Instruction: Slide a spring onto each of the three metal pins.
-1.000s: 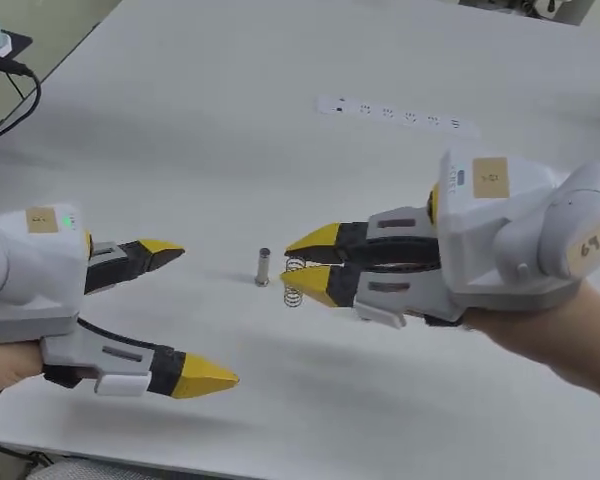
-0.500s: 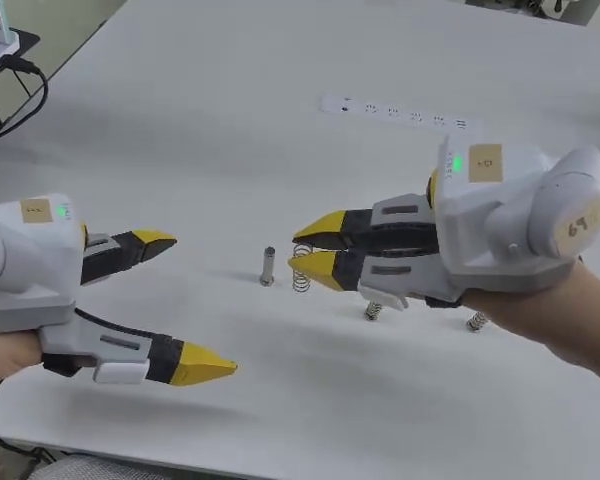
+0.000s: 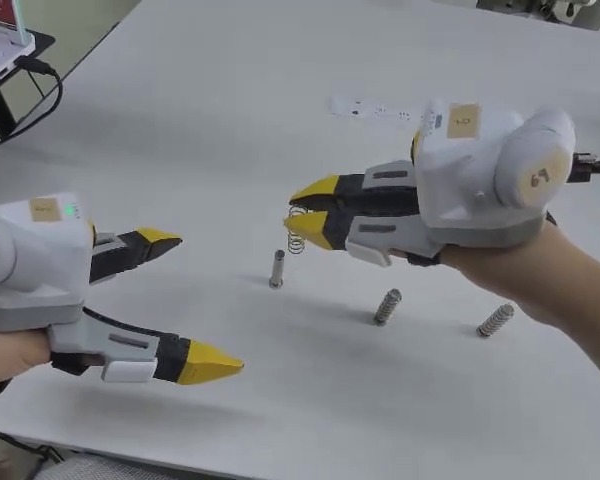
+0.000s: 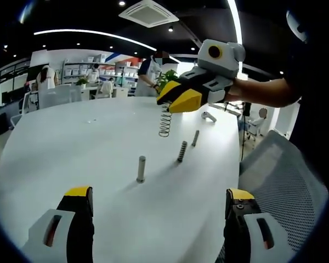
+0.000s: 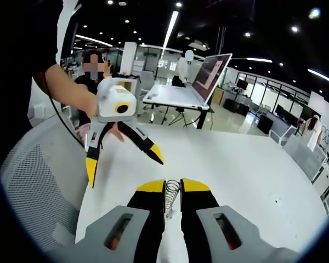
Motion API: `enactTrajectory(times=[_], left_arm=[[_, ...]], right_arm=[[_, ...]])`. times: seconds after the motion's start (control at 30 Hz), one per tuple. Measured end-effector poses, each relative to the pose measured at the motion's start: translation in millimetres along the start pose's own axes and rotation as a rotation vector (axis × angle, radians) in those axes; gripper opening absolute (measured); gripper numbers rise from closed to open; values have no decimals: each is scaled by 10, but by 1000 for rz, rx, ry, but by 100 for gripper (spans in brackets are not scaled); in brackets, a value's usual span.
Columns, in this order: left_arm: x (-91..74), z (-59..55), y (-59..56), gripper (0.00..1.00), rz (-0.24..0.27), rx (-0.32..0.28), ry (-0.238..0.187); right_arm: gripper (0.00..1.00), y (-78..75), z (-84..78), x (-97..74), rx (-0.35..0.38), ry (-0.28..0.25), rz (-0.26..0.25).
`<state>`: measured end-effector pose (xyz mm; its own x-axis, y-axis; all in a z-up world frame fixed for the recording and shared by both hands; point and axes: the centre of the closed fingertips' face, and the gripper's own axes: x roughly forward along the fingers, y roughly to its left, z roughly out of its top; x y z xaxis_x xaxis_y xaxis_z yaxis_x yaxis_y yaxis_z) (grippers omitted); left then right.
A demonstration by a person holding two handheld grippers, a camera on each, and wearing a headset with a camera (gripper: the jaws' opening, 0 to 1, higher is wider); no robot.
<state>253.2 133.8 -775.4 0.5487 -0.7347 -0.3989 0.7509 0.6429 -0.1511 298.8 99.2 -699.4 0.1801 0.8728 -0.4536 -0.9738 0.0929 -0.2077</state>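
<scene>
White surface (image 3: 180,120): right gripper (image 3: 305,210) fingers pinch thin steel coil spring (image 3: 296,232), lifted beside bare upright metal pin (image 3: 277,268) toward near edge. Left gripper (image 3: 198,300) fingers wide. Keep spring vertical, centre over pin, lower.

The table (image 3: 180,120) is plain white. The pin (image 3: 277,269) is dull grey metal. Left of the pin, the left gripper (image 3: 202,302) shows a white-grey body, black jaws with yellow tips, a tan label and a green light. The right gripper (image 3: 305,208), right of the pin, repeats the body, jaw and tip colours. The held spring (image 3: 296,231), and the near spring (image 3: 387,306) and far spring (image 3: 496,320) right of the pin, are silvery grey coils.
</scene>
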Motion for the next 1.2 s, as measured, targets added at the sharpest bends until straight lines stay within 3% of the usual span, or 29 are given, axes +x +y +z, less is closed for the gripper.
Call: enactTrajectory(times=[0.4,0.73,1.2], left_arm=[[-51,8,37,98,18,-10,-6],[-64,-16,46,98,27,-17,-1],[-62,-36,50,98,31,-21,-1]], right_arm=[[7,-109,-102,186,34,21,-18],[7,-149,-249,237,94,34,-26],[7,-150,-287,308,125,35,-35]])
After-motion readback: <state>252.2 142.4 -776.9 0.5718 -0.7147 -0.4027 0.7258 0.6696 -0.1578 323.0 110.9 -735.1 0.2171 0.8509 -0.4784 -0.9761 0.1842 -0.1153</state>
